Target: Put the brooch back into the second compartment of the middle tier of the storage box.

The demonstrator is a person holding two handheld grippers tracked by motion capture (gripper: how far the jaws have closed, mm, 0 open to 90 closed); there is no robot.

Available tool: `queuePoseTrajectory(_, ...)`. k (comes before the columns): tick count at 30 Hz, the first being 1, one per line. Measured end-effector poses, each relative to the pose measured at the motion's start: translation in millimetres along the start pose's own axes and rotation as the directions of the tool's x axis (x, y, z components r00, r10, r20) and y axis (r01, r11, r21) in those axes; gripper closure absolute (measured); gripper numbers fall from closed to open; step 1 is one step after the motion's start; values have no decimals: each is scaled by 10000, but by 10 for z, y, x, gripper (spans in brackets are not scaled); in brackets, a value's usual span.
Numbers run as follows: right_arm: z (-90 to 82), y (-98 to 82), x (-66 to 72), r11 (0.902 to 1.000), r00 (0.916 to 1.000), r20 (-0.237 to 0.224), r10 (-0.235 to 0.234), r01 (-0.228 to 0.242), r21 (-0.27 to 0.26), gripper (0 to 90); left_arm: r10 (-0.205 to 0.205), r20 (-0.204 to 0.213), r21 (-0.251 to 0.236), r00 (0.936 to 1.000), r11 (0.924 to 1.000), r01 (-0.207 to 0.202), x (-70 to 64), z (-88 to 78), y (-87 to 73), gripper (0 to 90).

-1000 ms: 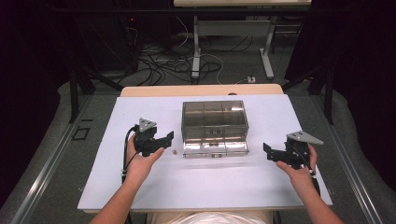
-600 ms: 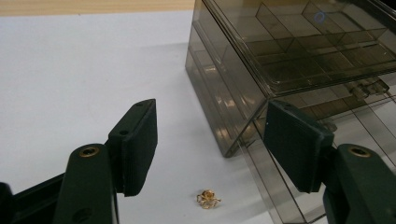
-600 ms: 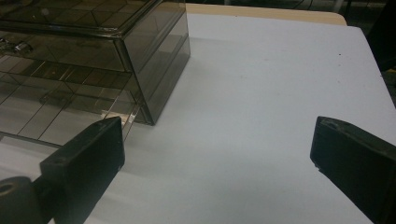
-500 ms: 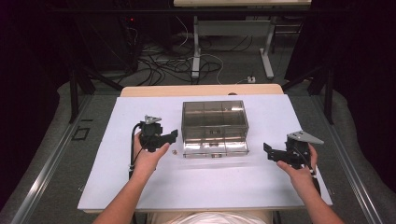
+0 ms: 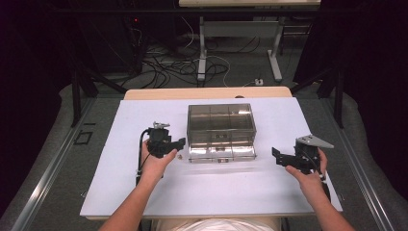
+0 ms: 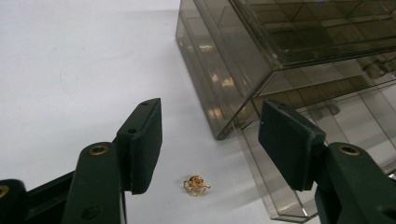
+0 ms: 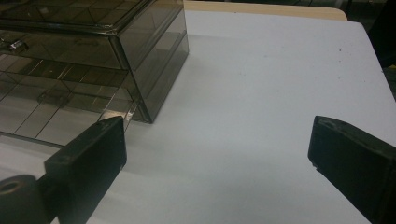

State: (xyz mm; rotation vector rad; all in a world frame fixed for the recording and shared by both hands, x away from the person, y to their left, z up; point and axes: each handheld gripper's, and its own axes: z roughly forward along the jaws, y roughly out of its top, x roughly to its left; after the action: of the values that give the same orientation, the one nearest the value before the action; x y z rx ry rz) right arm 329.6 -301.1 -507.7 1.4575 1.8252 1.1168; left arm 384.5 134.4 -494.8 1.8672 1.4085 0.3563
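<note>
A smoky clear plastic drawer box (image 5: pixel 220 124) stands mid-table with its lower drawer (image 5: pixel 222 153) pulled out toward me. A tiny gold ornament (image 6: pixel 196 184) lies on the white table just left of the drawer's front corner; in the high view the ornament (image 5: pixel 180 156) is a speck. My left gripper (image 5: pixel 181 143) hovers right over it, open, jaws straddling it without touching. My right gripper (image 5: pixel 275 155) stands open near the table's right side, apart from the box (image 7: pixel 93 51), nothing between its jaws.
The white tabletop (image 5: pixel 144 192) reaches a wooden strip (image 5: pixel 207 92) at the back. Behind the table are cables (image 5: pixel 173 62) on the floor and desk legs (image 5: pixel 275 53). A metal rail (image 5: pixel 53 178) runs along the left.
My left gripper has moved right and slightly forward, closing on the box's left front corner and the gold ornament. The right gripper has stayed put.
</note>
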Motion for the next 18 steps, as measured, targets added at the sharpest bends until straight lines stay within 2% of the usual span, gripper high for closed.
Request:
queuePoseTrajectory(5,3,0,-5,10000,10000,-4,-51,51,-10,42,-39,-114,-59,9999,10000,38,33,24,-25,401)
queuePoseTrajectory(6,14,-4,-6,9999,10000,14,-26,26,-127,42,-106,-78,43,9999,9999,106,42,27,-27,408)
queuePoseTrajectory(8,8,-2,-9,10000,10000,-44,13,-13,-44,42,-299,-89,207,9995,9993,301,42,41,-34,418)
queuePoseTrajectory(10,6,-1,-18,10000,10000,-81,-35,34,-29,43,-221,-135,297,9997,9993,225,55,56,-46,424)
queuePoseTrajectory(13,6,0,-20,10000,10000,-68,-25,25,-36,43,-359,-86,449,9993,9983,363,56,83,-66,427)
queuePoseTrajectory(18,10,-2,-24,10000,10000,-62,-18,18,-12,45,-255,-96,843,9996,9961,262,46,131,-98,437)
